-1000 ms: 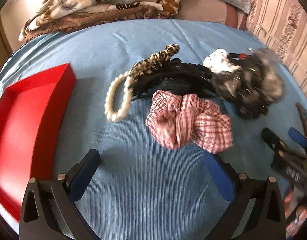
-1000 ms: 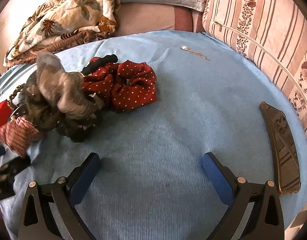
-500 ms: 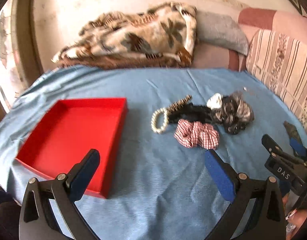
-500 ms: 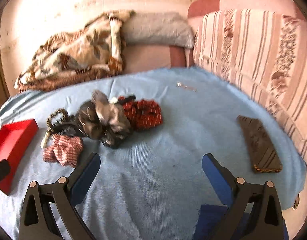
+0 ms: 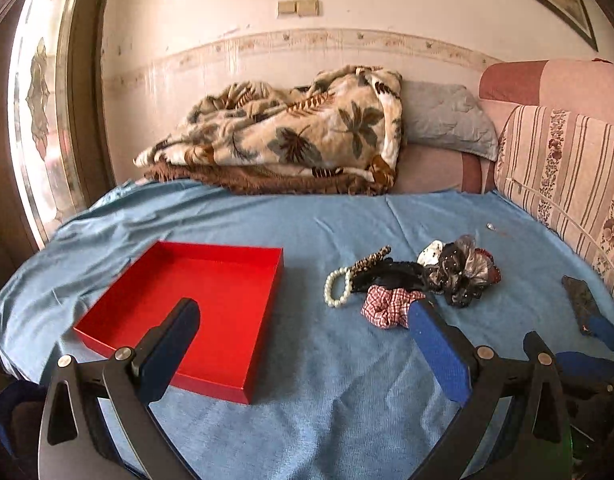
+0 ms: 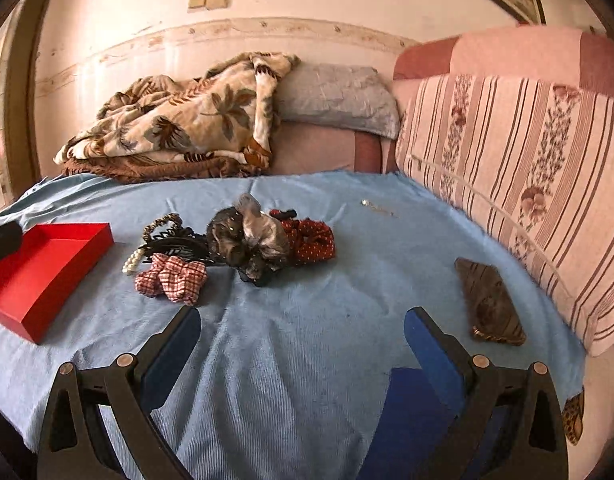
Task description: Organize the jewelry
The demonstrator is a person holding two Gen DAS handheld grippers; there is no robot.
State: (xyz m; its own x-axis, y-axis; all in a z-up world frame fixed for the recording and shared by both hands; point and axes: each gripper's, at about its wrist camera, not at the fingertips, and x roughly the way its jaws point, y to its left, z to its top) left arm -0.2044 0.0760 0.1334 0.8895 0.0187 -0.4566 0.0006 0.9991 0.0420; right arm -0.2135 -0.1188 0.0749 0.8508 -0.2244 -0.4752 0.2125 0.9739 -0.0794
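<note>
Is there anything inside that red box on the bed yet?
The shallow red cardboard tray looks bare: only its red floor shows. The left gripper's dark finger hides part of the floor near the front wall, so that patch cannot be checked.

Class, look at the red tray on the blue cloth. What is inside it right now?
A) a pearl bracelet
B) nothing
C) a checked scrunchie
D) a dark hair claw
B: the red tray shows only its bare red floor, while the pearl bracelet and checked scrunchie lie outside it on the blue cloth.
</note>
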